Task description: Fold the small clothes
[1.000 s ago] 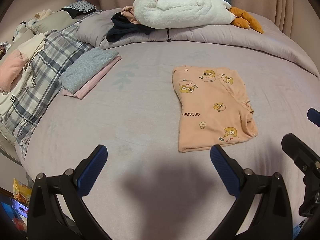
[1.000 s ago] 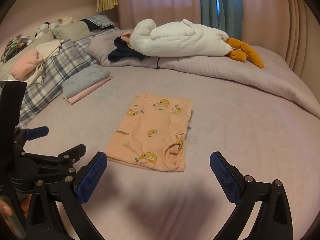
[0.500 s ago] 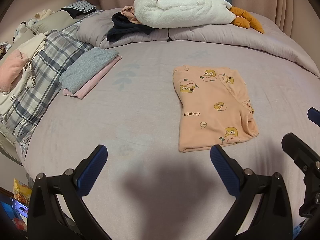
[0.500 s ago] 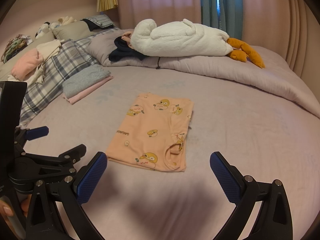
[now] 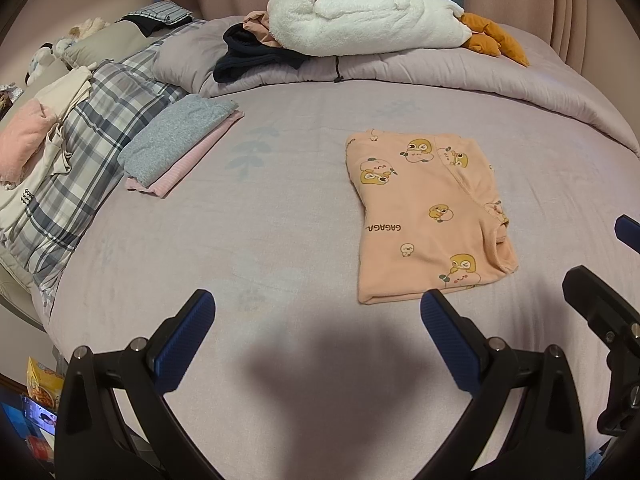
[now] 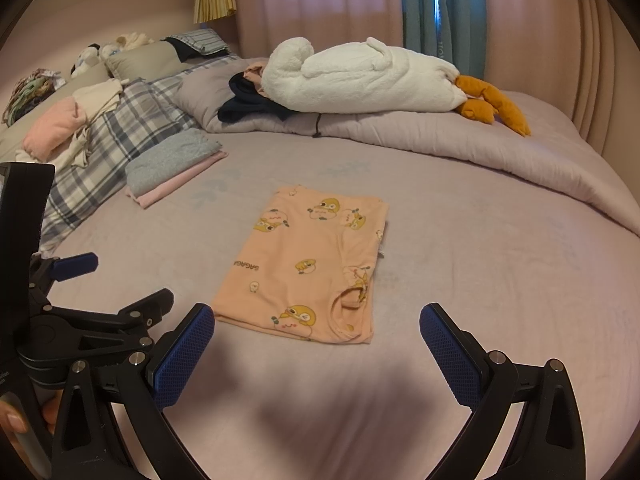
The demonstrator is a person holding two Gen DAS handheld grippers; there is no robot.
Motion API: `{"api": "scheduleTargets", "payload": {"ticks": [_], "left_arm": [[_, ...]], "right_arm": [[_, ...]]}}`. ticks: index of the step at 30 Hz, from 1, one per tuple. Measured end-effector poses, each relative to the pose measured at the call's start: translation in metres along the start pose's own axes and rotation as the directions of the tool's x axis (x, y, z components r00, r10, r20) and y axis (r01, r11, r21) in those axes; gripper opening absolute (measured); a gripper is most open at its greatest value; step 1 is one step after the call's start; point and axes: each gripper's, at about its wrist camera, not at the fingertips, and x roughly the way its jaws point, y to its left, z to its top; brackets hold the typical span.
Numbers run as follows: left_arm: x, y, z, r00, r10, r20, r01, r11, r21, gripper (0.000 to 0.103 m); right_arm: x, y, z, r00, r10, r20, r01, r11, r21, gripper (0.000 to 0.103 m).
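Nothing has moved since a moment ago. Your left tool (image 5: 316,328) and right tool (image 6: 316,340) hang wide open, holding nothing. The folded peach cartoon-print shirt (image 6: 308,264) lies flat on the lilac bed (image 6: 500,280).

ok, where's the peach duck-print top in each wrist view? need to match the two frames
Left wrist: peach top, right of centre on the bed, ahead of the left gripper's right finger.
Right wrist: peach top, near centre, ahead between the open fingers of the right gripper.
Shared landmark: the white plush goose lying on the rolled duvet behind the top.
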Motion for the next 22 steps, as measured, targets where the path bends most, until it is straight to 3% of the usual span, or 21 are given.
{"api": "scheduleTargets", "payload": {"ticks": [22], "left_arm": [[0.0037, 0.0004, 0.0015, 1.0, 0.005, -0.007, -0.005, 1.0, -0.001, 0.103]], "right_arm": [[-0.0002, -0.0007, 0.0007, 1.0, 0.0, 0.0, 0.0, 1.0, 0.0, 0.102]]}}
